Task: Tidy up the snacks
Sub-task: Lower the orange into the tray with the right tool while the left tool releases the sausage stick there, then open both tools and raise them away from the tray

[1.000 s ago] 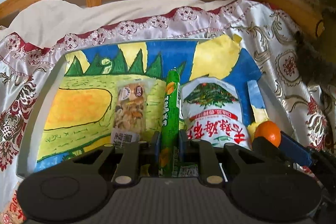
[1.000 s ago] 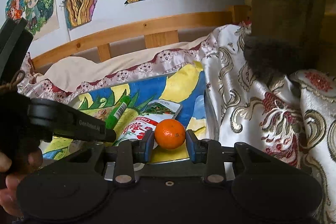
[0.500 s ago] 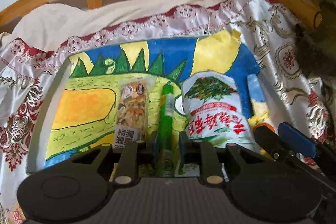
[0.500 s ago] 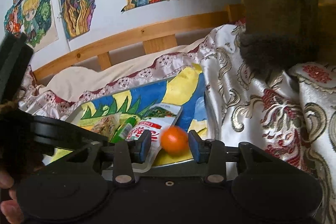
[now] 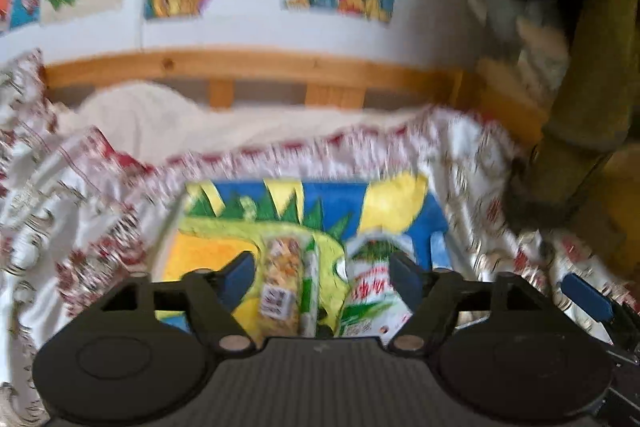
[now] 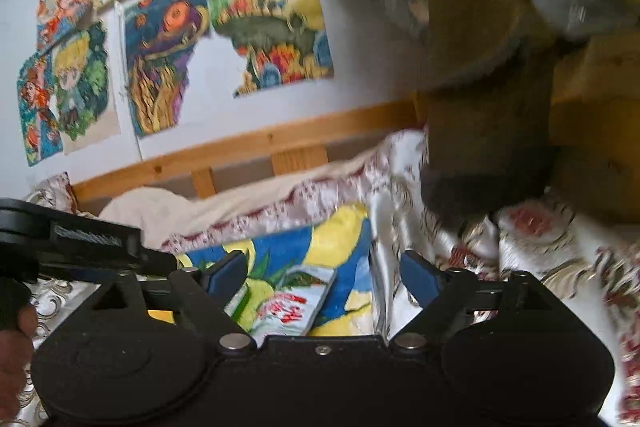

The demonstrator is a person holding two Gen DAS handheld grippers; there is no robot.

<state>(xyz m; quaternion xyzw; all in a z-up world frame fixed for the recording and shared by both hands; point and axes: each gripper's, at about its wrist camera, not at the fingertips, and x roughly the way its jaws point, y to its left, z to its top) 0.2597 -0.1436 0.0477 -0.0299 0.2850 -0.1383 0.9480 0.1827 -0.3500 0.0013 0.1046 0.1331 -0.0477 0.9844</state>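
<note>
on your painted tray (image 5: 400,199) three snacks lie flat, side by side: a clear nut bar (image 5: 282,279) on the left, a slim green stick (image 5: 310,283) just beside it, and a white pouch (image 5: 370,287) with red lettering, seemingly a little apart on the right, though blur softens it.

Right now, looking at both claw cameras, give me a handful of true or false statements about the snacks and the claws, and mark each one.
1. The left claw is clamped on the green stick. False: it is open, its jaws have just been opening, and the stick lies free on the tray.
2. The right claw is open and empty. True.
3. The nut bar lies beside the green stick. True.
4. The white snack bag lies off the tray on the cloth. False: it is on the tray.
</note>
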